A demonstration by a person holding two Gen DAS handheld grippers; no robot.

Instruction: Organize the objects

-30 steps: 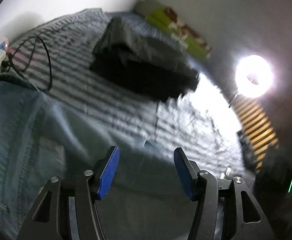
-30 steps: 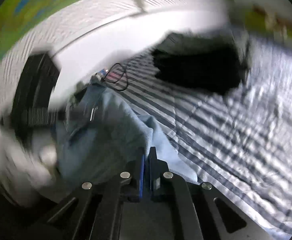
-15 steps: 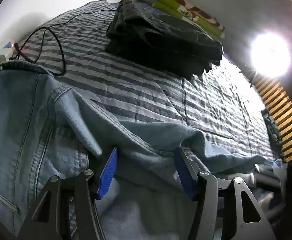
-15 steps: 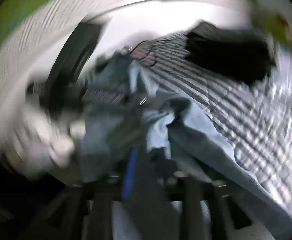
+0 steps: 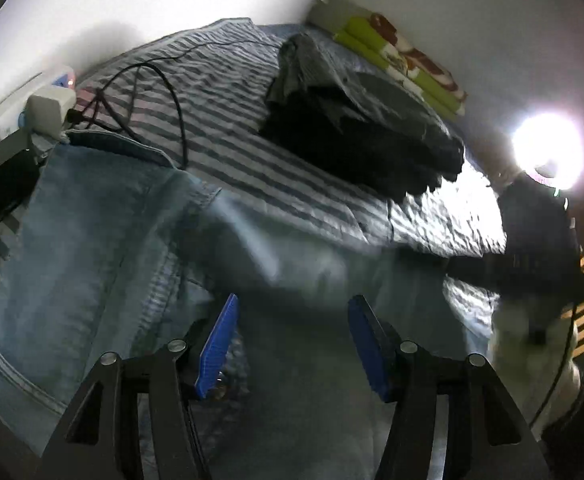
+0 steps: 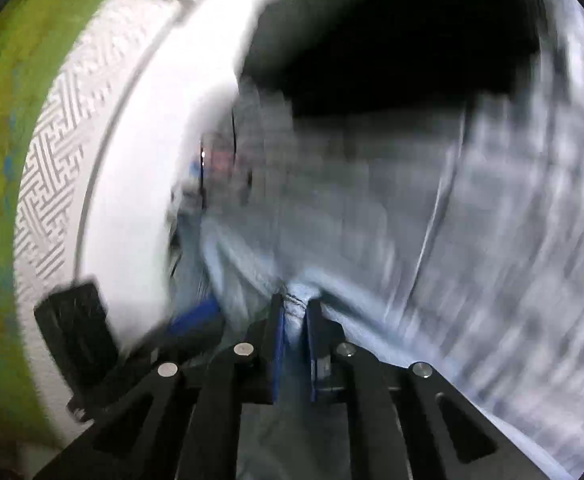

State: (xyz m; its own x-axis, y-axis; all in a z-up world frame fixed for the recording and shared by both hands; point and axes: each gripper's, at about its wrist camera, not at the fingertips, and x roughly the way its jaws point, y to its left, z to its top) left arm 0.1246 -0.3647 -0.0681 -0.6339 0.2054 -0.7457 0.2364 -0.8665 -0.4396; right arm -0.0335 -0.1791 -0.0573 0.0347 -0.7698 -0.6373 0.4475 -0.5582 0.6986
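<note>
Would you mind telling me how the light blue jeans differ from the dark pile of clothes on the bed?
The jeans are pale blue denim; the dark pile is charcoal to black. The jeans lie spread out and rumpled near the grippers; the dark pile sits folded and stacked farther back. The jeans are pinched by the closing right gripper; nothing touches the dark pile. Both rest on the striped bedcover.

The room is dimly lit. Strong glare is thrown by a round lamp [image 5: 546, 151] at the right of the left wrist view, washing out the striped bedspread [image 5: 219, 120] nearby. The right wrist view is smeared by heavy motion blur. Edges are bent and darkened by fisheye distortion.
</note>
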